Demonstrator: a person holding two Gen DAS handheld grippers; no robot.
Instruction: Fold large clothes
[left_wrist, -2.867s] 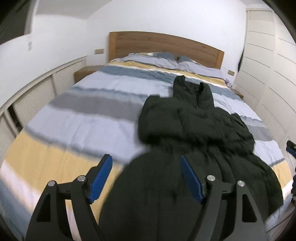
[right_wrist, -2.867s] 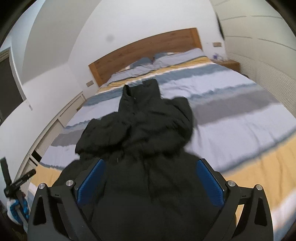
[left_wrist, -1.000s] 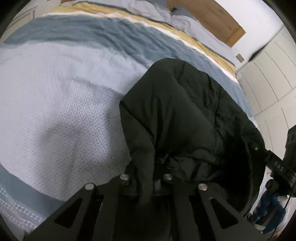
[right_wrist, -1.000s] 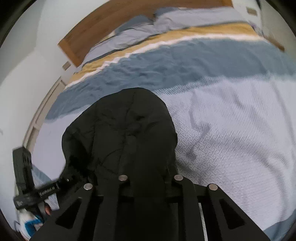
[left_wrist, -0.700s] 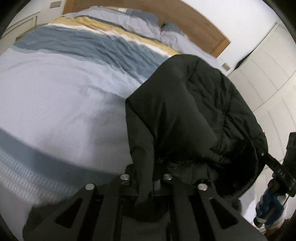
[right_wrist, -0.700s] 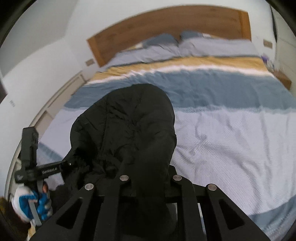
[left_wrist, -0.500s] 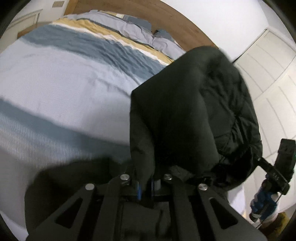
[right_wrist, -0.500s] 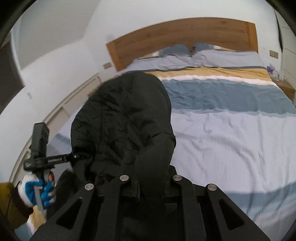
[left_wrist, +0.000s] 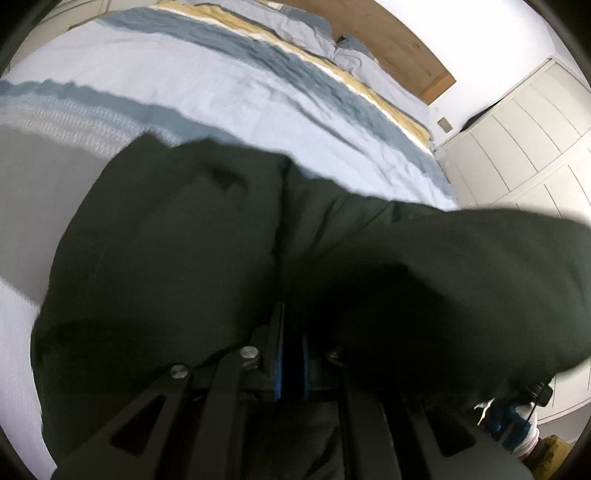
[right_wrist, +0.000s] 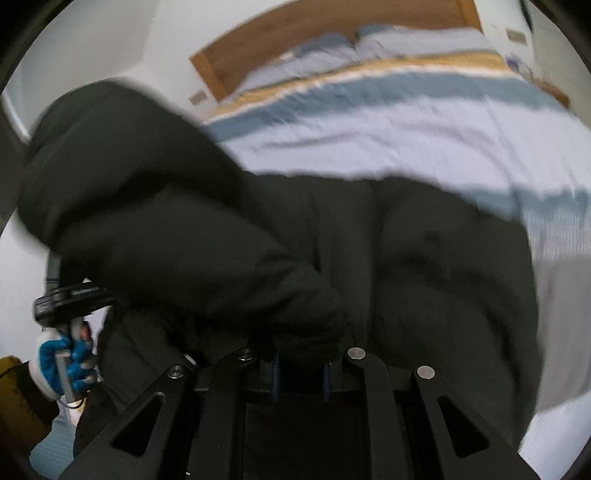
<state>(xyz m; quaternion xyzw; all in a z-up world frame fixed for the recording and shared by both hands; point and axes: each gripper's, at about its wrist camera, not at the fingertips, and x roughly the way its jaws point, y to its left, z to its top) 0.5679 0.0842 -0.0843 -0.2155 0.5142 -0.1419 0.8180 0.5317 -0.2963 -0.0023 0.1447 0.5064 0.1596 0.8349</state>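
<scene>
A large black puffer jacket (left_wrist: 192, 258) fills the lower half of both views, lying on the striped bed with its upper part doubled back toward me. It also shows in the right wrist view (right_wrist: 443, 280). My left gripper (left_wrist: 291, 354) is shut on a fold of the jacket, its blue pads close together. My right gripper (right_wrist: 300, 369) is shut on another bunched fold. Both views are motion-blurred. The other gripper and a blue-and-white gloved hand (right_wrist: 61, 360) appear at the left edge of the right wrist view.
The bed (left_wrist: 229, 88) has a blue, grey, white and yellow striped cover, pillows (left_wrist: 314, 26) and a wooden headboard (right_wrist: 332, 33) at the far end. White wardrobe doors (left_wrist: 517, 122) stand to the right of the bed.
Both grippers closed on the jacket's top end, lifted it and carried it back toward the near end, so the upper part now lies doubled over the lower part. Both have come down low.
</scene>
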